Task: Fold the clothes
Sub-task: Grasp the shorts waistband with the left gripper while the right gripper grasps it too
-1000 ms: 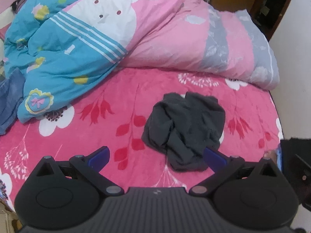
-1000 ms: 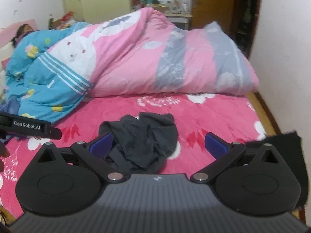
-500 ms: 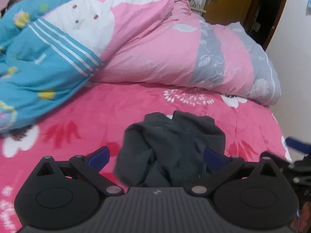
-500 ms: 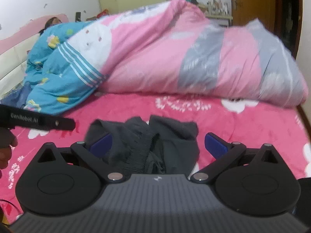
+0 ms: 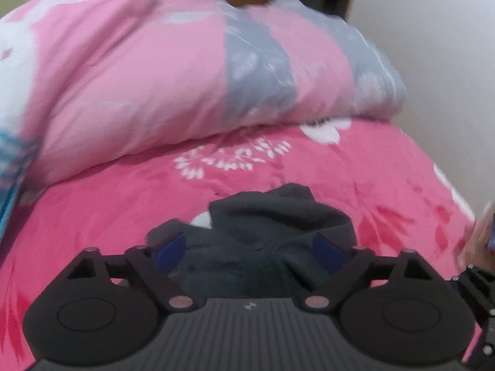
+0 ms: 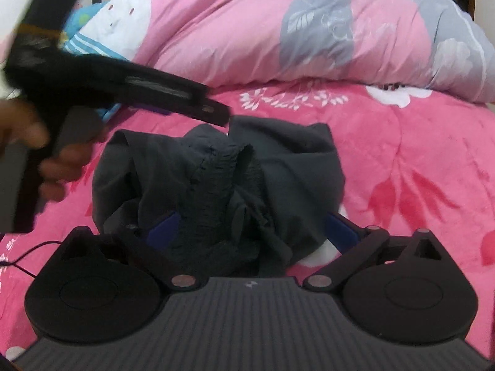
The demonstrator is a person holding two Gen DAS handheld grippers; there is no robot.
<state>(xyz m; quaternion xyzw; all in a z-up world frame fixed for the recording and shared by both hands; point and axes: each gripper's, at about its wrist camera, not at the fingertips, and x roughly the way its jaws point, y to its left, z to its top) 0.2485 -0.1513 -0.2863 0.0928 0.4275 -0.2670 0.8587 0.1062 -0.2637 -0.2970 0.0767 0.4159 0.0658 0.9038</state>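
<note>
Both my claws have come down and in toward the dark garment (image 6: 222,185) since a second ago, when it lay well ahead of them; now its heap fills the space between the blue pads in both views, and my left claw's view is blurred with the motion. The garment lies crumpled in a mound on the pink flowered bed (image 6: 417,160), near the front edge, with the pink-and-grey quilt (image 6: 309,31) piled well behind it.

My left claw (image 5: 252,255) is spread wide, as is my right claw (image 6: 252,227); neither pinches anything that I can see.

I judge the cloth soft, light and limp: it will sag and drag, not hold a shape. A ribbed band (image 6: 225,167) stands up in the middle of the heap; it looks firmer and thicker than the rest, so I would take hold along that edge or at a corner.

The right view shows the folds and the ribbed band sharply, plus my left claw (image 6: 213,111) reaching over the heap's far left side, gripped by my hand (image 6: 43,151). The left view shows only a smeared dark lump.
</note>
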